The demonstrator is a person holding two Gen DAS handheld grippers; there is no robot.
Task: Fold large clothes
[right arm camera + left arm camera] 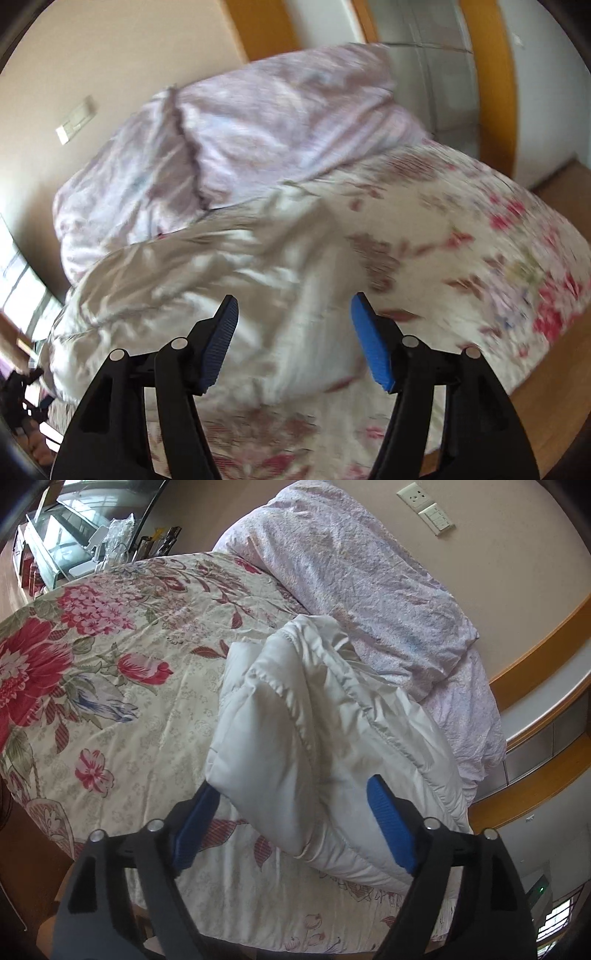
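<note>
Home bedroom: bed with floral bedspread [122, 686], lilac duvet [354, 579], wall switches [437, 517].

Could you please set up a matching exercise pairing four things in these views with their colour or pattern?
Things:
1. padded jacket
2. bedspread
3. crumpled duvet
4. left gripper finger pads

Looks:
A. pale lilac
B. blue, ribbed
C. white
D. cream with red flowers

Pairs: 1-C, 2-D, 3-A, 4-B
</note>
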